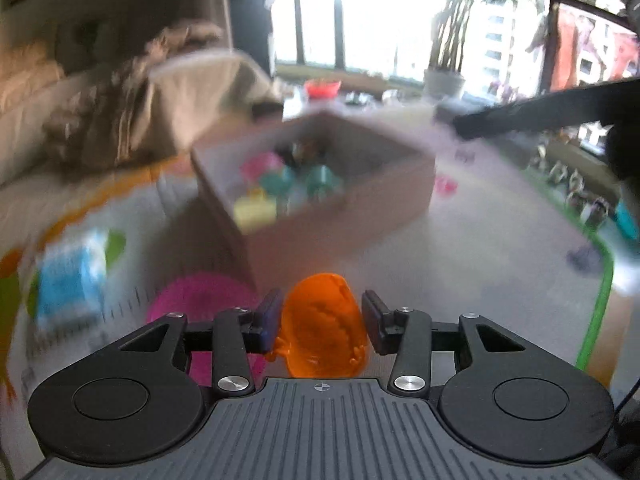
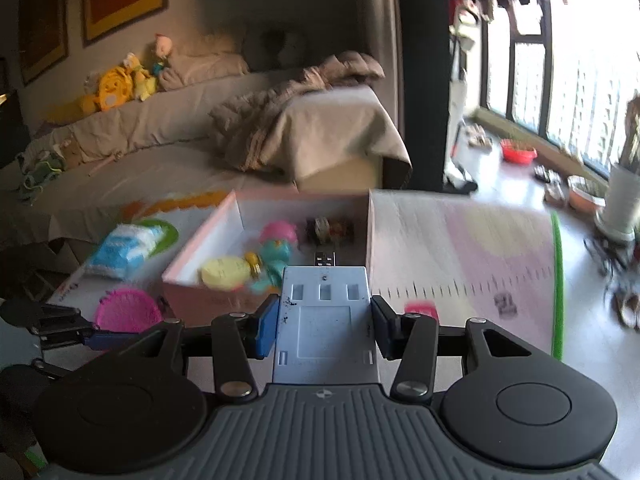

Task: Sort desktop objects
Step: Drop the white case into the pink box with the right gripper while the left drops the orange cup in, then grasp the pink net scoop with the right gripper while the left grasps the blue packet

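Observation:
My left gripper [image 1: 320,320] is shut on an orange translucent toy [image 1: 323,328], held above the play mat in front of a cardboard box [image 1: 340,216]. The box holds several small coloured toys, pink, teal and yellow. My right gripper [image 2: 324,326] is shut on a flat grey-blue plastic piece [image 2: 325,320] and holds it just before the near wall of the box [image 2: 208,300]. The left gripper's fingers [image 2: 104,338] show at the lower left of the right wrist view. The right arm crosses the upper right of the left wrist view as a dark bar [image 1: 540,114].
A pink round basket [image 2: 128,314] and a blue-white packet [image 2: 124,250] lie left of the box. A small pink object [image 2: 420,310] and a dark small item [image 2: 505,305] lie on the mat [image 2: 480,248] to the right. A bed stands behind, a window ledge with pots at right.

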`<state>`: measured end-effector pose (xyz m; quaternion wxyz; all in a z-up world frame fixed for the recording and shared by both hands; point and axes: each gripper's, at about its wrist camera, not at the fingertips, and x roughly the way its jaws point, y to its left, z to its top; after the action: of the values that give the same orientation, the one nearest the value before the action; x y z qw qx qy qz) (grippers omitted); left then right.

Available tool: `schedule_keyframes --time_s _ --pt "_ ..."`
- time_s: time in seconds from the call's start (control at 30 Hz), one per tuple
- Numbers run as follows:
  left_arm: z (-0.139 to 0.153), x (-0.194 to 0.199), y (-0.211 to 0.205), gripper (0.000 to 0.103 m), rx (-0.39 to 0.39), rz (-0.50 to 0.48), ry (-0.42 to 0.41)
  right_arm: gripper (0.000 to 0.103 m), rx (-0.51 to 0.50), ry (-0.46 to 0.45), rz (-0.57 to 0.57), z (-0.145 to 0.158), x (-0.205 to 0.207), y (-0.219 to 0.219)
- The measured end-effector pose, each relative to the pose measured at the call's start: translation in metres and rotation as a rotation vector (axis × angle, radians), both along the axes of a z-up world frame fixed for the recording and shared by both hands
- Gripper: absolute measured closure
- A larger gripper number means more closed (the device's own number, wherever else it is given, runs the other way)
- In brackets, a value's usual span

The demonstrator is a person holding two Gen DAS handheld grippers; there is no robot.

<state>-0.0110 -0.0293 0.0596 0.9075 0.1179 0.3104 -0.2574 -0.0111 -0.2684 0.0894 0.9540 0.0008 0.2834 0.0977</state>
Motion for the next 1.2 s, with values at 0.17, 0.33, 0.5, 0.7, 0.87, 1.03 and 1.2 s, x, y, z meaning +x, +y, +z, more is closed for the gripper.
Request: schedule_keyframes --time_s 0.17,0.33,0.5,0.7,0.87,1.03,1.2 --pt "0.036 0.036 -0.012 0.055 -0.005 0.000 -0.130 0.056 -0.039 -0.036 0.037 0.009 0.041 0.018" --pt "0.045 0.104 -0.027 0.054 -0.057 0.050 -0.129 0.055 -0.086 -0.009 0.015 -0.011 0.097 0.034" --pt "0.051 0.141 -0.016 0.029 -0.128 0.115 -0.068 0.047 -0.074 0.034 -0.045 -0.025 0.109 0.025" --pt "0.036 0.093 0.020 0.012 -0.064 0.129 -0.051 0.039 -0.110 0.013 -0.070 -0.031 0.069 0.014" --pt "0.006 0.038 0.042 0.007 -0.009 0.096 0.005 0.035 -0.083 0.045 -0.075 -0.042 0.043 0.013" --pt "-0.025 0.015 0.053 0.007 -0.072 0.127 0.135 0.028 -0.059 0.064 -0.060 -0.047 0.032 0.023" --pt "-0.037 0.012 0.036 0.007 -0.130 0.092 0.168 0.024 -0.063 0.056 -0.037 -0.044 0.027 0.035"
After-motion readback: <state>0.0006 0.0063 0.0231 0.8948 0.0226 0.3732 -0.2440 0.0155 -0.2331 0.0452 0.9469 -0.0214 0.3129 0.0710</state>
